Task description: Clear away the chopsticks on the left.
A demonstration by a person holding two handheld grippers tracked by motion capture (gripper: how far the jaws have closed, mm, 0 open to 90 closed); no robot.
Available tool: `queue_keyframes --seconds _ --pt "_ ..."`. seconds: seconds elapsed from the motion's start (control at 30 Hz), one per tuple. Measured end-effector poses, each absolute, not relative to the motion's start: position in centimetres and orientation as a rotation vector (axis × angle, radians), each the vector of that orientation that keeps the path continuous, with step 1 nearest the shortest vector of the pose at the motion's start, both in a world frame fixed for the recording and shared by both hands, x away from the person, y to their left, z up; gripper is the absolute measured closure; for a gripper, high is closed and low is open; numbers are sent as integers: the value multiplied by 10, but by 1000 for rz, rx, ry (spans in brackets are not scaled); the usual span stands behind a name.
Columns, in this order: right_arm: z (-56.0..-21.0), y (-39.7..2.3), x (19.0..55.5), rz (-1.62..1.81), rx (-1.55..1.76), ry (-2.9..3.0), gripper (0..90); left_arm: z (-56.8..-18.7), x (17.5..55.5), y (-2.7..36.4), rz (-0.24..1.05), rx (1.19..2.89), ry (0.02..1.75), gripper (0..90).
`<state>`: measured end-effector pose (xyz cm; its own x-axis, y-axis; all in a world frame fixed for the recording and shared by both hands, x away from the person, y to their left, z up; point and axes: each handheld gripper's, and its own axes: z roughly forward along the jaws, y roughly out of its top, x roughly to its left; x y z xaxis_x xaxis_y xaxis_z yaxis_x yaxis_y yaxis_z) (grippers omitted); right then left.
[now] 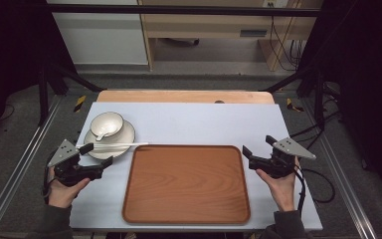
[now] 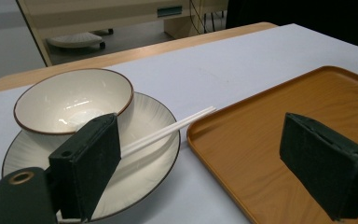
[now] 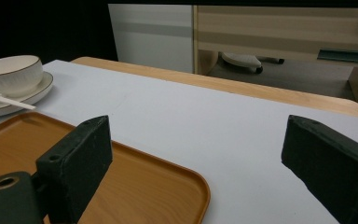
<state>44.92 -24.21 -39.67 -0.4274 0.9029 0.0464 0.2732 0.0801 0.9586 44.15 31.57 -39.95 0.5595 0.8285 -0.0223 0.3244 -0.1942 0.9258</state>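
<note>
My left tool (image 1: 98, 155) stands with its jaws apart, nothing between them; the chopsticks (image 1: 122, 145) lie across the plate (image 1: 125, 141) just ahead of it, beside the bowl (image 1: 106, 124). My right tool (image 1: 256, 149) is likewise apart and empty, the tray (image 1: 186, 185) just to its left.

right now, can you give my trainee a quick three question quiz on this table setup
1. True or false: the bowl stands on the plate.
2. What lies across the plate's near rim, tips toward the tray? A) a fork B) white chopsticks C) a knife
3. Is anything between the fingers of the left gripper or the right gripper?

Key: 1 true. 2 B. 3 no, both are open with nothing between the fingers.
</note>
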Motion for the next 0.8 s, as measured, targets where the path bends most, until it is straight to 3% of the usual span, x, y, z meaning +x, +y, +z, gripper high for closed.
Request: queue_keyframes --seconds 0.8 --pt "-396 -230 450 1334 1144 1814 91 -419 468 338 572 2049 897 170"
